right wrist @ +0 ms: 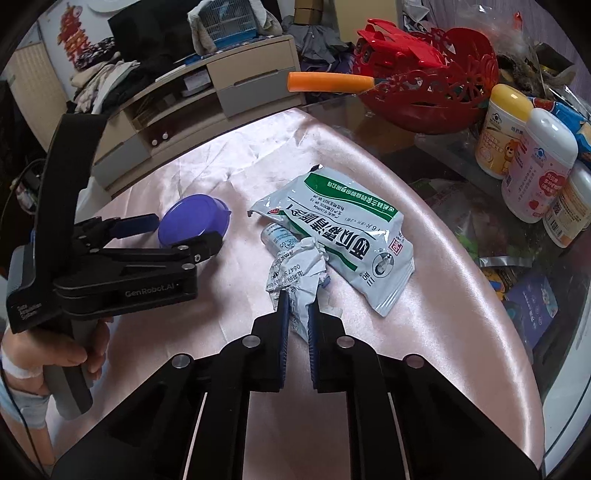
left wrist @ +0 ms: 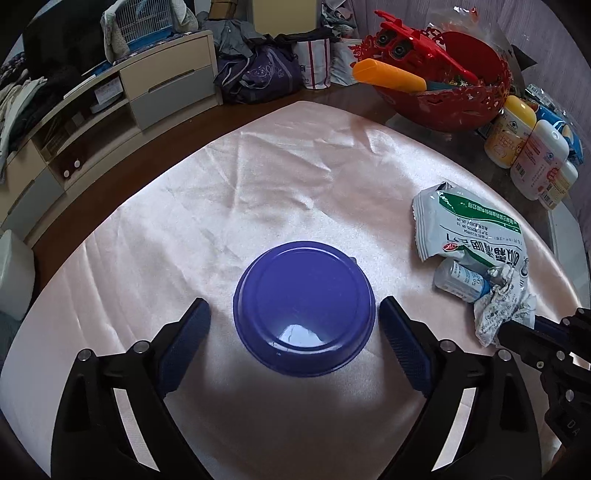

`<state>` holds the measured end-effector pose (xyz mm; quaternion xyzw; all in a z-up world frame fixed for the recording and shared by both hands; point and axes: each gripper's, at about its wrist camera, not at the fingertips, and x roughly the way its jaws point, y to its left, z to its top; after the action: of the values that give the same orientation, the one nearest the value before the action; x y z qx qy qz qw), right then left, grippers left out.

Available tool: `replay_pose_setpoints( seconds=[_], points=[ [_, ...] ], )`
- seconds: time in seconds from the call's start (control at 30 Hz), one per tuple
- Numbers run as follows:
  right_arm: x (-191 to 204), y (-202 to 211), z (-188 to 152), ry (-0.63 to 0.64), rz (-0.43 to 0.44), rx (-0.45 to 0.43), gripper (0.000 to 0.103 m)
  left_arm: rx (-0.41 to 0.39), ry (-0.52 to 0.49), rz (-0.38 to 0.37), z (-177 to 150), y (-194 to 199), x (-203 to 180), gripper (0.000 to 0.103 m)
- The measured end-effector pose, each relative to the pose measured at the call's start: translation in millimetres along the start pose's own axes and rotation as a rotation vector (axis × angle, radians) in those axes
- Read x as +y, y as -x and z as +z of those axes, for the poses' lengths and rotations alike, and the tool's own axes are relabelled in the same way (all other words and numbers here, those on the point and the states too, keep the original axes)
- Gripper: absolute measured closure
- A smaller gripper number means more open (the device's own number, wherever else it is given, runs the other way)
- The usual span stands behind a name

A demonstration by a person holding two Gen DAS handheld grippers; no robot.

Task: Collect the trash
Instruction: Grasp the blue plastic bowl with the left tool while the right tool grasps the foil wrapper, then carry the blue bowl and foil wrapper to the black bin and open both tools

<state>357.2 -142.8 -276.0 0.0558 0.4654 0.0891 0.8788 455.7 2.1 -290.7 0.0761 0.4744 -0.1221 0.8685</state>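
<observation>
Trash items counted: three — one crumpled paper (right wrist: 299,273), one green-and-white packet (right wrist: 343,236), one small vial (right wrist: 277,236) — clustered near the right edge of the pink cloth (right wrist: 424,332). One blue bowl (left wrist: 303,308) sits upside down mid-cloth. Right gripper (right wrist: 297,314) is closed on the paper, white, printed and wadded, touching vial and packet. Left gripper (left wrist: 293,314) is wide open — fingers either side of the bowl, holding nothing.

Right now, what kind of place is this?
Probably a lived-in home living room: a low TV cabinet piled with clothes, a birdcage on it, and a red fruit bowl on the table.
</observation>
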Motion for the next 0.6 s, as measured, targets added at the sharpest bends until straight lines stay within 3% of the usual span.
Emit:
replay_pose_setpoints(
  seconds=[0.17, 0.27, 0.3, 0.5, 0.6],
  points=[
    [-3, 6, -4, 0.005, 0.003, -0.003, 0.093, -0.016, 0.004, 0.008, 6, -4, 0, 0.012],
    [-8, 13, -8, 0.001, -0.002, -0.005, 0.094, -0.016, -0.011, 0.011, 6, 2, -4, 0.029],
    [-8, 15, -9, 0.001, -0.004, -0.005, 0.094, -0.006, -0.012, 0.014, 6, 2, -6, 0.03],
    [-13, 35, -18, -0.008, -0.002, -0.009, 0.095, 0.038, -0.037, -0.005, -11, 17, -20, 0.031],
    [-15, 52, -23, -0.012, -0.008, -0.02, 0.095, 0.026, -0.038, -0.016, -21, 42, -24, 0.031]
  ],
)
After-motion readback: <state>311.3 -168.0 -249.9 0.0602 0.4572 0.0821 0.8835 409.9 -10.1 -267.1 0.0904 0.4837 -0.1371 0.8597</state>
